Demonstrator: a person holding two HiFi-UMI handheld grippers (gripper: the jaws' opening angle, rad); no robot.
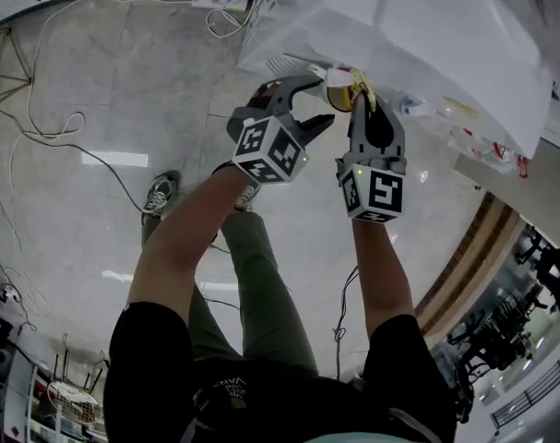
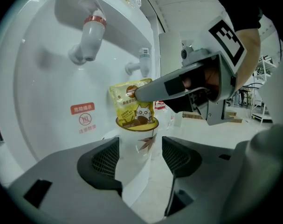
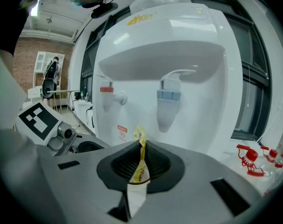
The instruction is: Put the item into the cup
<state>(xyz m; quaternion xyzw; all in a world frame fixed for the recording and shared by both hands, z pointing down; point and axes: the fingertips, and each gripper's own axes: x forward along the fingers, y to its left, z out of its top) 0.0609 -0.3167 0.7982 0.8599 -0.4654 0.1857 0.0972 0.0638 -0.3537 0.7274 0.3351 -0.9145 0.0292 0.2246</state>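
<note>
Right jaws: the right gripper (image 3: 140, 161) had its jaws closed on the yellow foil sachet with a cat picture (image 3: 140, 149). Its own view showed the sachet only edge-on, as a thin yellow strip.
Sachet: only the left gripper view showed its printed face. It was upright, pinched near its top, with its lower end inside the cup's rim.
Left jaws: the left gripper (image 2: 140, 154) had its jaws wide apart and gripped nothing. The white paper cup with a brown leaf print (image 2: 142, 141) stood in the gap between them. Whether either jaw touched it could not be told.
Cup: the right gripper view showed only a sliver of it, just below the closed jaws. The head view caught little more than its brown rim, beside the sachet.
Dispenser: the white water dispenser (image 3: 178, 55) stood right behind the cup. Its red-collared tap (image 2: 92, 31) and blue-collared tap (image 2: 143, 62) were above the cup. A red warning label (image 2: 83, 115) was left of the sachet in the left gripper view.
Surroundings: only the head view showed both grippers side by side at the dispenser, with the pale stone floor (image 1: 95, 109) below them.
</note>
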